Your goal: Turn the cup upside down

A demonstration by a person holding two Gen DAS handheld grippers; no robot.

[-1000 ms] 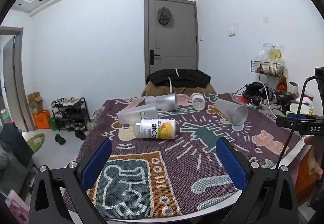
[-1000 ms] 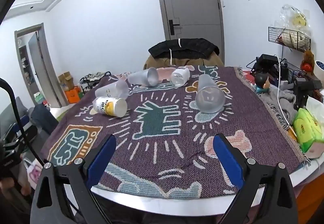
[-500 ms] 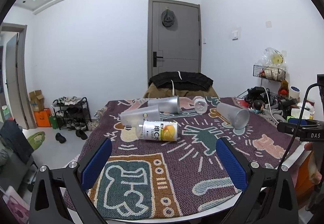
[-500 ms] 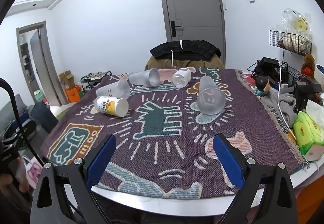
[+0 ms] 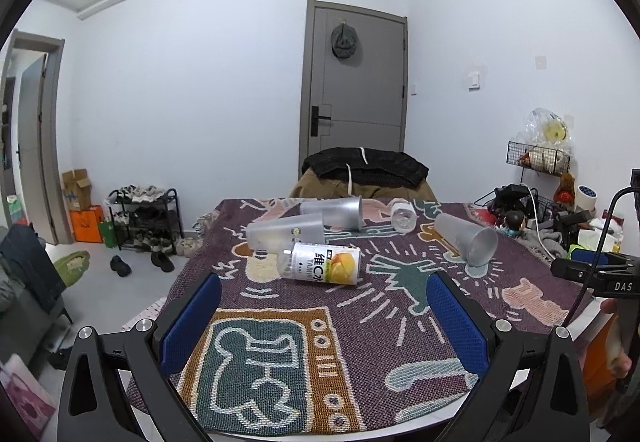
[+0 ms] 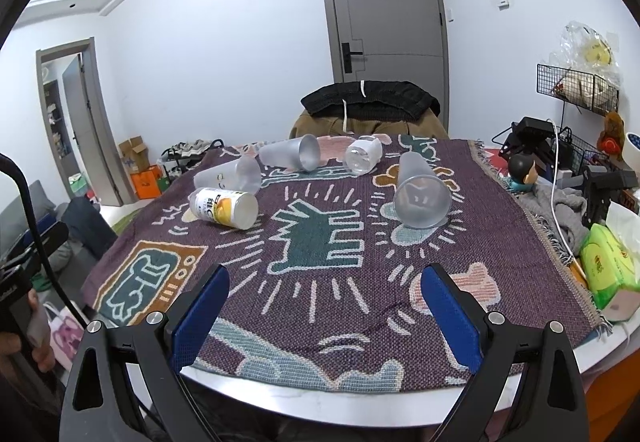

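Note:
Several cups lie on their sides on a patterned cloth. A frosted cup (image 6: 420, 191) lies at the right with its mouth toward me; it also shows in the left wrist view (image 5: 468, 240). A printed cup with an orange picture (image 5: 320, 263) lies mid-left, also in the right wrist view (image 6: 224, 208). Two more frosted cups (image 5: 286, 233) (image 5: 332, 211) and a small clear one (image 5: 402, 217) lie behind. My left gripper (image 5: 322, 306) and right gripper (image 6: 324, 298) are open and empty, over the near edge of the table.
The patterned cloth (image 6: 320, 282) covers a white table (image 6: 360, 408). A chair with dark clothes (image 6: 368, 110) stands behind it. A green tissue pack (image 6: 608, 266), cables and clutter crowd the right side. A shoe rack (image 5: 144, 218) stands on the floor at left.
Both views have tilted up slightly, so the cups sit lower in each frame. The cups have not moved. Both grippers stay open.

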